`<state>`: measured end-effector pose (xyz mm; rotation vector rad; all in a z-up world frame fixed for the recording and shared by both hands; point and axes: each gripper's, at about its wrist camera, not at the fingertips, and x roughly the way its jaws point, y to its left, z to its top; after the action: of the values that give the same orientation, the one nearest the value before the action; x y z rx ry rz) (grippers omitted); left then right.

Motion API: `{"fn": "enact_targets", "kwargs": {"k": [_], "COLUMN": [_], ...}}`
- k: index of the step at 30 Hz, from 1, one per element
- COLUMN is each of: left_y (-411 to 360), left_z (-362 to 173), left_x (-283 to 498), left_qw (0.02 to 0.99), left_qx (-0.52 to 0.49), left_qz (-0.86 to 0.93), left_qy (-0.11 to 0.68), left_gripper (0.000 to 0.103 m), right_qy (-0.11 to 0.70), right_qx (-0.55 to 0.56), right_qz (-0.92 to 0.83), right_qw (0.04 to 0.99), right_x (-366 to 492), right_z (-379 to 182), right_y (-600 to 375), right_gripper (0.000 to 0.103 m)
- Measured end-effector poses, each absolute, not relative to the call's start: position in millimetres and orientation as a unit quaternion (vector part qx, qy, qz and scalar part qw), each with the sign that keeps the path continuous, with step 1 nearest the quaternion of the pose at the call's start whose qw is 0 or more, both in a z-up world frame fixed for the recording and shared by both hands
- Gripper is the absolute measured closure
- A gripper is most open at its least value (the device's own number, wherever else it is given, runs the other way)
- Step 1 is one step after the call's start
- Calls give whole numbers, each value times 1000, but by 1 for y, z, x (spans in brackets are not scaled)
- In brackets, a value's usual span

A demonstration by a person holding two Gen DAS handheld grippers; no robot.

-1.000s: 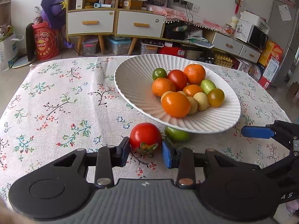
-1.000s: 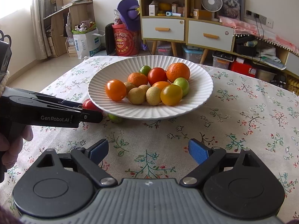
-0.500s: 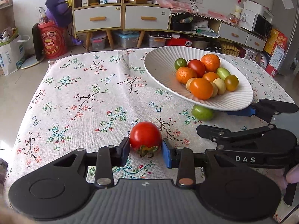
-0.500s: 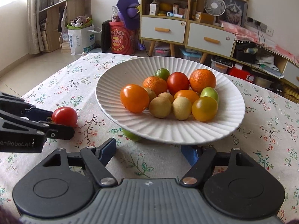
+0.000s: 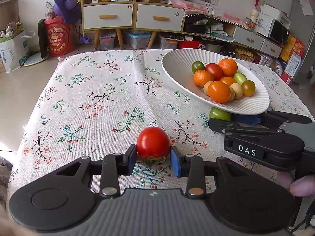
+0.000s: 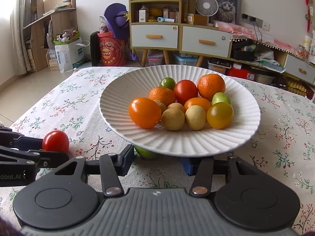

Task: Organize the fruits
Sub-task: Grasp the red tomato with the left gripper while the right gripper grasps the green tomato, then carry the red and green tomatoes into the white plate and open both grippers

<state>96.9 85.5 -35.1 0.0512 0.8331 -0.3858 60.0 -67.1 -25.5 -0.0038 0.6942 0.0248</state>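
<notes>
Floral-clothed surface (image 5: 102, 98) with plate (image 6: 196, 143) already piled with fruit; still outside it: tomato (image 5: 153, 143) pinched in left gripper (image 5: 153, 160), green fruit (image 6: 146, 153) under plate rim, right gripper (image 6: 157, 162) just closing beside it, contact hidden.

Floral tablecloth (image 5: 102, 98) spread over the table. Behind it, wooden cabinet (image 6: 155, 15) with two white drawers (image 6: 154, 36), orange handles. Small white fan (image 6: 206, 5) on top, beside a framed cat picture (image 6: 225, 7). Purple hat (image 6: 116, 22) above a red snack tub (image 6: 112, 52) on the floor. White paper bag (image 6: 68, 56) at left. Clear storage boxes (image 5: 137, 39) under the cabinet. Microwave (image 5: 277, 29) on a low shelf at right.
</notes>
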Motion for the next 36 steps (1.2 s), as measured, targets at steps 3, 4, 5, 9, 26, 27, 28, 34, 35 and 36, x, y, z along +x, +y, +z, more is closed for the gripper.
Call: {"fn": "enact_targets", "kwargs": {"k": [3, 4, 5, 9, 26, 27, 28, 34, 35, 36], "left_y": [85, 86, 86, 88, 74, 73, 72, 67, 66, 65], "left_z": [-35, -35, -35, -35, -32, -32, -32, -31, -30, -30], "left_x": [98, 97, 97, 96, 84, 83, 83, 79, 79, 78], "left_qw": [896, 896, 896, 894, 890, 889, 889, 886, 886, 886], "left_qx": [23, 22, 21, 18, 28, 27, 27, 18, 18, 18], "left_qz": [-188, -188, -189, -192, -210, -212, -214, -222, -222, -223], "left_qy": [402, 402, 402, 404, 404, 404, 404, 406, 406, 405], "left_gripper": [68, 68, 68, 68, 68, 68, 68, 68, 68, 68], "right_qy": [345, 345, 345, 345, 355, 359, 361, 363, 362, 361], "right_qx": [2, 4, 4, 2, -23, -23, -23, -8, -5, -3], "right_qz": [20, 22, 23, 37, 111, 116, 120, 141, 144, 147], "right_qw": [938, 938, 938, 938, 928, 926, 925, 921, 921, 921], "right_x": [61, 62, 62, 60, 36, 36, 35, 30, 29, 29], "right_z": [-24, -24, -24, -24, -16, -15, -15, -10, -8, -7], "right_y": [-65, -66, -67, -67, -71, -72, -74, -85, -87, -88], "right_gripper": [77, 77, 77, 78, 78, 78, 78, 78, 78, 78]}}
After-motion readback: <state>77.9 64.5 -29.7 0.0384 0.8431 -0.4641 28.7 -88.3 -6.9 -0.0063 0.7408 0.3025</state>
